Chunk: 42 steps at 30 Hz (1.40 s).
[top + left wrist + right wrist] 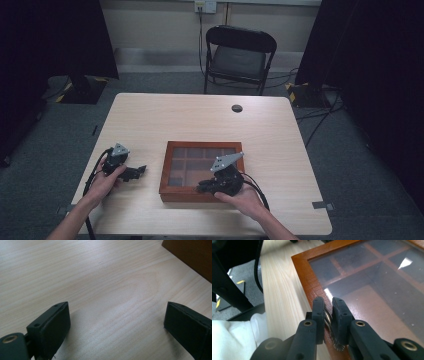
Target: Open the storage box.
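- Two tools work at a pale wooden desk (200, 115); furthest left, the left tool (134, 172) rests low on the desk beside the box, its jaws spread wide apart with nothing but bare wood grain between them.
- Just right of it lies the wooden box (172, 150), flat on the near middle of the desk, lid shut. In the high view it is slightly wider than deep, its long axis running across the desk, its glass top facing up.
- Through the glass pane (372, 285) a grid of wooden dividers shows; the compartments look empty, though glare hides part of them.
- At the box's near edge, the right tool (329, 315) has its jaws drawn nearly together on a small metal latch (328, 316) set on the frame; the metal looks twisted or ribbed, too small to tell more.
- My judgement on handling: the frame is stiff and fairly heavy, the pane fragile and slippery, so grip belongs on the wooden rim or the latch, never the glass.
- The lid probably hinges at the far side, so lifting from this near edge suits it.
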Tool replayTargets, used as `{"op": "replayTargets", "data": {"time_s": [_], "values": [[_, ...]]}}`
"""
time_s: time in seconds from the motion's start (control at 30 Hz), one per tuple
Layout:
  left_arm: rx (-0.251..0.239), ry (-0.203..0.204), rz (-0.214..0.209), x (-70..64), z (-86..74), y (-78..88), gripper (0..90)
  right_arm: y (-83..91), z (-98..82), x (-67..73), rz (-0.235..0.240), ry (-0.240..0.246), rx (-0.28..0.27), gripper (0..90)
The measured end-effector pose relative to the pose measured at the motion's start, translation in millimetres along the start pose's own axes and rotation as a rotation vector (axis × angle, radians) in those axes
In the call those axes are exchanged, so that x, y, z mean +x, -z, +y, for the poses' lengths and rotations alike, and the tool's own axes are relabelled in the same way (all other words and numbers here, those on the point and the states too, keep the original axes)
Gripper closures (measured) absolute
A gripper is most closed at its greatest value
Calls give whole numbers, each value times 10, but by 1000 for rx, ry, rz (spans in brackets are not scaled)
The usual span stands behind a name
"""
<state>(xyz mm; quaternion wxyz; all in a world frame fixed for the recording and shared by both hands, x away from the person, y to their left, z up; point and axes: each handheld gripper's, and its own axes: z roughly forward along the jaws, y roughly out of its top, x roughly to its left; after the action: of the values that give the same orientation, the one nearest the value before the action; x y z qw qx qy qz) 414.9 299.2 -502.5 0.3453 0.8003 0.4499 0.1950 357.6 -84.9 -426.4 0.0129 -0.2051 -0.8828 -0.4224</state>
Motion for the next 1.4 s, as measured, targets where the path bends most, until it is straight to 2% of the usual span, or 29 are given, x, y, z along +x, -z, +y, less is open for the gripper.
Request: {"op": "replayTargets", "data": {"time_s": [0.53, 0.97, 1.4], "values": [[0, 2, -4, 1, 1, -1, 62, 130, 143, -18, 11, -14, -25, 809], [0, 1, -4, 2, 1, -1, 61, 152, 201, -35, 21, -19, -5, 810], [1, 0, -4, 3, 1, -2, 61, 263, 334, -57, 23, -27, -32, 810]]}}
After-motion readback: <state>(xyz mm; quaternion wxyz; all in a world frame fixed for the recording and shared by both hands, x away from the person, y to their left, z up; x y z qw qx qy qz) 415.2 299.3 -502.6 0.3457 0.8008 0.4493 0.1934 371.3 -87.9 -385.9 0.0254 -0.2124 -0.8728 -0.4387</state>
